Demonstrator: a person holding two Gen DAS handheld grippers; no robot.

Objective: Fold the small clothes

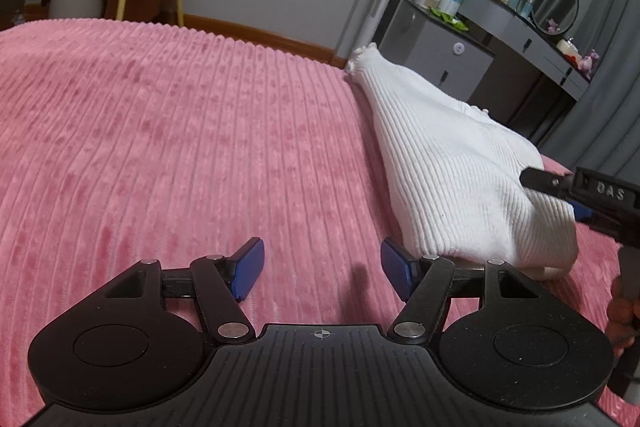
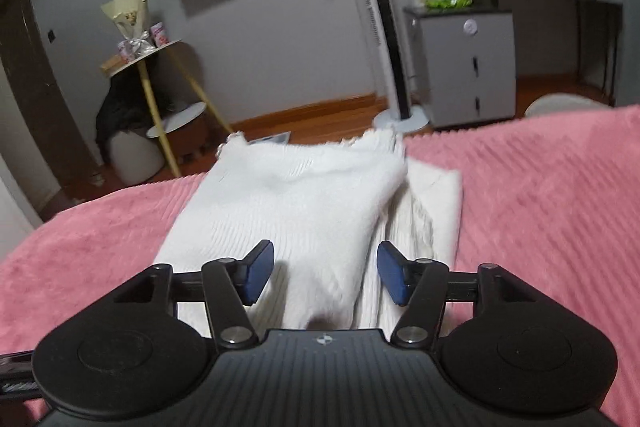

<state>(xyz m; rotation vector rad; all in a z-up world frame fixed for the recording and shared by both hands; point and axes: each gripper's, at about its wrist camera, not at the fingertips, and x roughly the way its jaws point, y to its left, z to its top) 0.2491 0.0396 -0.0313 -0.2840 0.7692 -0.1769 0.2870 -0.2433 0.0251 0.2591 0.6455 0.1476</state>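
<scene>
A white ribbed knit garment lies folded on the pink bedspread, at the right of the left wrist view. My left gripper is open and empty over the bare bedspread, just left of the garment's near corner. The right gripper's black finger rests against the garment's right side in that view. In the right wrist view the garment lies straight ahead, its top layer folded over a lower layer. My right gripper is open, its blue pads astride the near edge of the cloth.
The bedspread's far edge drops to a wooden floor. Beyond it stand a yellow-legged side table, a tall white tower fan, a grey cabinet and a dressing table with a round mirror.
</scene>
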